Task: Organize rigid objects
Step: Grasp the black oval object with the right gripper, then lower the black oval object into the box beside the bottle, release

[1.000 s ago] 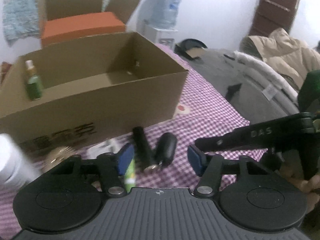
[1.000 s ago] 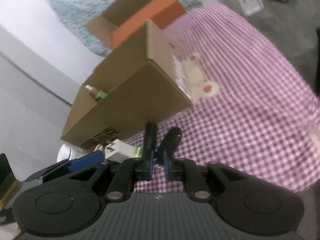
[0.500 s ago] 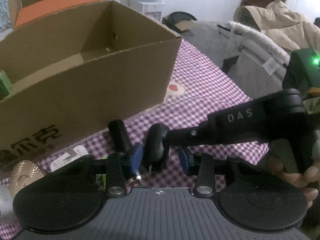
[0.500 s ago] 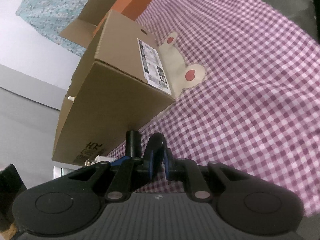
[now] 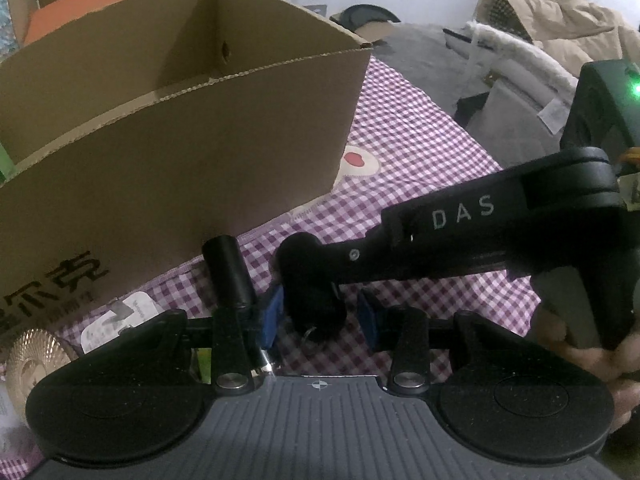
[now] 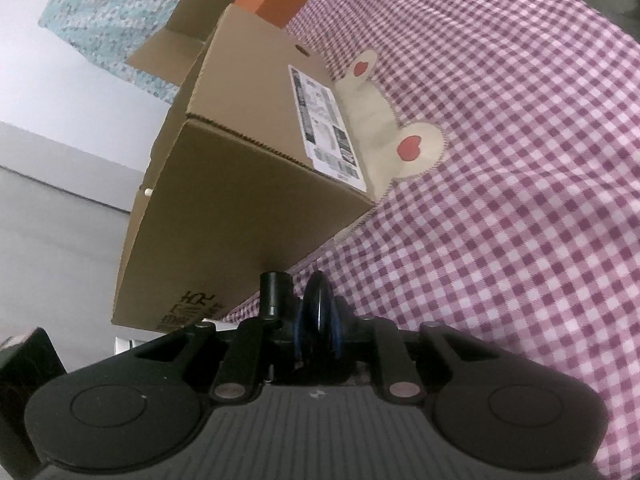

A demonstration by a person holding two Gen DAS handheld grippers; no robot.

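Note:
Two black cylinders lie on the checked cloth in front of an open cardboard box (image 5: 180, 152). My right gripper (image 6: 318, 330) is shut on the rounded black one (image 6: 318, 300), seen also in the left wrist view (image 5: 312, 280) with the right gripper's finger (image 5: 440, 224) reaching in from the right. My left gripper (image 5: 320, 316) is open, its blue pads on either side of that same cylinder. The straight black tube (image 5: 230, 276) lies just left of it, over the left finger, and also shows in the right wrist view (image 6: 276, 292).
A gold ridged disc (image 5: 34, 356) and a white packet (image 5: 116, 320) lie at the lower left by the box. An orange-lined box (image 5: 104, 0) stands behind. A coat (image 5: 560, 24) and grey bedding lie at the right. The box side carries a label (image 6: 324, 124).
Both grippers have moved forward to the two cylinders. My right gripper has closed on the rounded one. My left gripper's pads have come in around it.

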